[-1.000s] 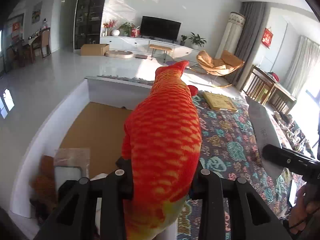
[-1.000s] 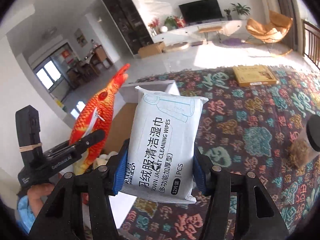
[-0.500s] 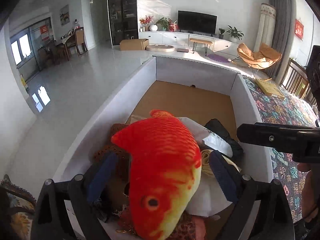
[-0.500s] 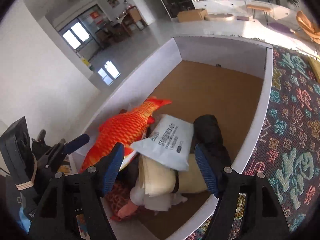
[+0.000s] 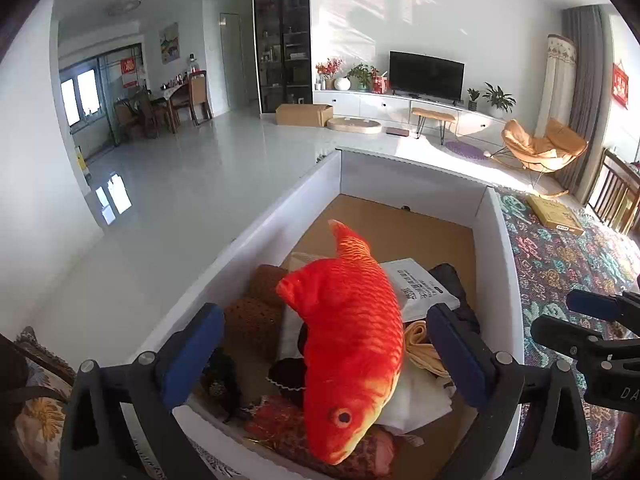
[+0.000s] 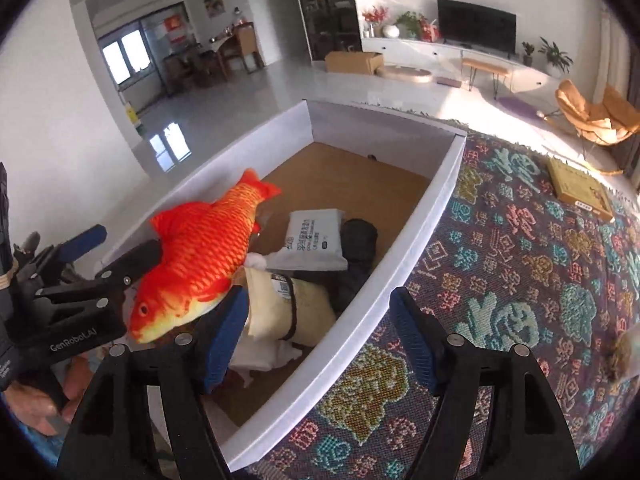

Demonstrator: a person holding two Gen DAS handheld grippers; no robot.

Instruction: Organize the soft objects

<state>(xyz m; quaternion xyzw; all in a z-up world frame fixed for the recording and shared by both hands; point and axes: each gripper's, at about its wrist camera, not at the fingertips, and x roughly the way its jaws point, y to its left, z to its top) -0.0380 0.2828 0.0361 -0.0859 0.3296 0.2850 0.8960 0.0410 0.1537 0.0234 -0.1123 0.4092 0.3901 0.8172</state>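
Observation:
An orange plush fish point(image 5: 352, 344) lies on the pile of soft things inside the white box point(image 5: 498, 248), head toward me. My left gripper point(image 5: 324, 344) is open, its blue pads apart on either side of the fish without touching it. The white wipes pack point(image 6: 316, 240) lies in the box point(image 6: 436, 200) beside a black bundle point(image 6: 360, 240) and a cream roll point(image 6: 308, 308). My right gripper point(image 6: 320, 344) is open and empty above the box's near right wall. The fish point(image 6: 200, 256) and the left gripper point(image 6: 108, 264) also show in the right wrist view.
The box stands at the left end of a patterned cloth point(image 6: 540, 280). A yellow flat box point(image 6: 580, 190) lies far right on the cloth. Brown knitted items point(image 5: 256, 312) sit at the box's left side. The right gripper point(image 5: 592, 328) shows at the right edge.
Both grippers opened and dropped their loads into the box: the fish from the left, the wipes pack from the right. Both grippers have since drawn back a little.

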